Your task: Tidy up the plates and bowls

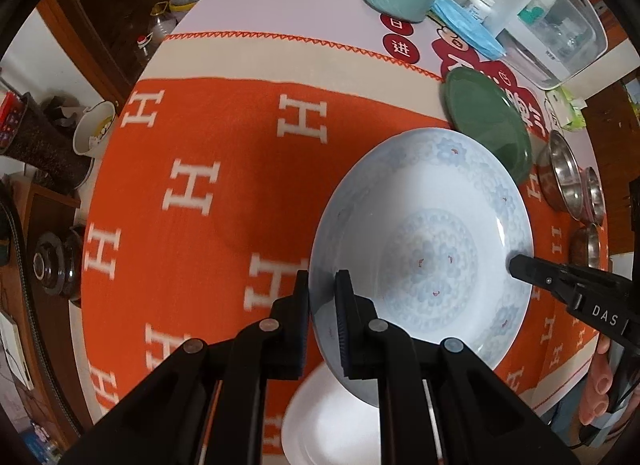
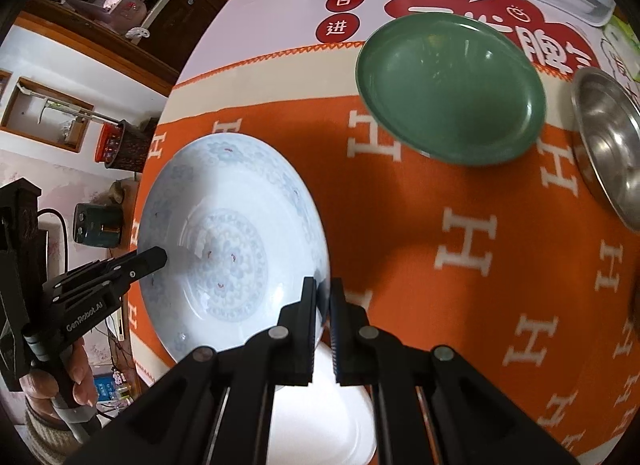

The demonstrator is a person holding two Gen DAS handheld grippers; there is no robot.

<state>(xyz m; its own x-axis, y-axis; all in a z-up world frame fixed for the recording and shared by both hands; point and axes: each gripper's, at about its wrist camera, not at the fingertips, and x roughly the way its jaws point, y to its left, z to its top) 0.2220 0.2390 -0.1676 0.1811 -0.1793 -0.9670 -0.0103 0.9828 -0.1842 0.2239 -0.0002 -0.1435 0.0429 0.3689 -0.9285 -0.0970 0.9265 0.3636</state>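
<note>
Each hand-held gripper, left (image 1: 322, 297) and right (image 2: 323, 305), is clamped on opposite rims of the patterned plate (image 1: 424, 249), held above the white plate (image 1: 332, 421) at the table (image 1: 224, 153) edge. Stacking looks barely begun: the green plate (image 2: 448, 85) and steel bowls (image 1: 560, 173) lie apart, unsorted.

Glossy porcelain plate (image 1: 424, 249); woolly matt cloth (image 1: 224, 137); shiny steel bowl (image 2: 612, 145).
</note>
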